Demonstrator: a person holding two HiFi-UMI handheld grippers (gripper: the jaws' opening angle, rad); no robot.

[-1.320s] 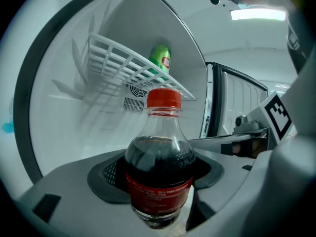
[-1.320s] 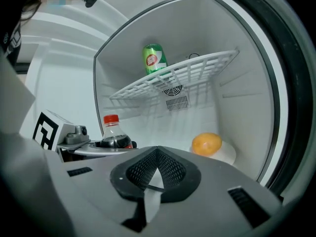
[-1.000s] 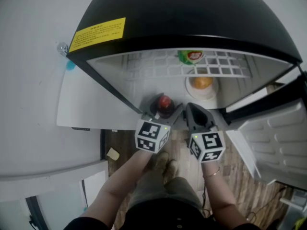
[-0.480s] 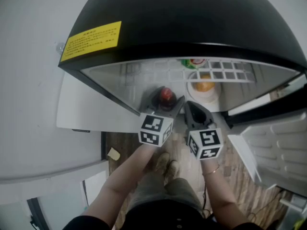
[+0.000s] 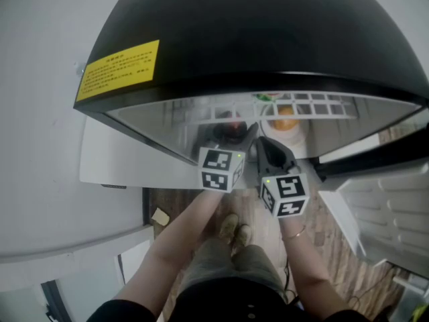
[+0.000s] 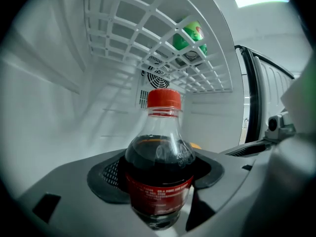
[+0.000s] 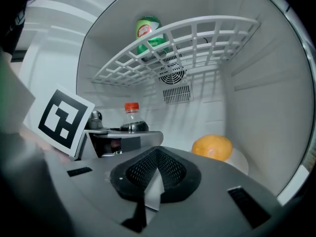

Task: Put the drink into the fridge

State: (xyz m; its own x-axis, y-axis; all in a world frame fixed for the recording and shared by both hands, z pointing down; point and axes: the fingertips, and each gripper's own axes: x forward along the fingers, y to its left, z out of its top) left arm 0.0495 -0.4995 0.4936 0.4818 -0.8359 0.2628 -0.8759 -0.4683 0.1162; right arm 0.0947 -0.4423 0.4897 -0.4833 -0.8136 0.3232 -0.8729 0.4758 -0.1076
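My left gripper [image 6: 158, 184] is shut on the drink, a cola bottle [image 6: 159, 167] with a red cap and red label, held upright inside the open fridge. In the head view the left gripper [image 5: 231, 131] reaches under the fridge's black top [image 5: 268, 32], and only the bottle's cap [image 5: 232, 121] shows. My right gripper [image 7: 155, 174] is shut with nothing between its pads. It sits just right of the left one [image 7: 123, 139], at the fridge opening [image 5: 269, 151]. The bottle [image 7: 131, 118] also shows in the right gripper view.
An orange [image 7: 212, 147] lies on a white plate [image 7: 242, 161] at the fridge's right side. A green bottle [image 7: 148, 31] lies on the white wire shelf [image 7: 207, 38] above. A fan vent [image 6: 155, 78] is on the back wall. The open door [image 5: 389, 193] stands at the right.
The left gripper has carried the bottle deeper into the fridge, under the black top. The right gripper has stayed beside it at the opening.
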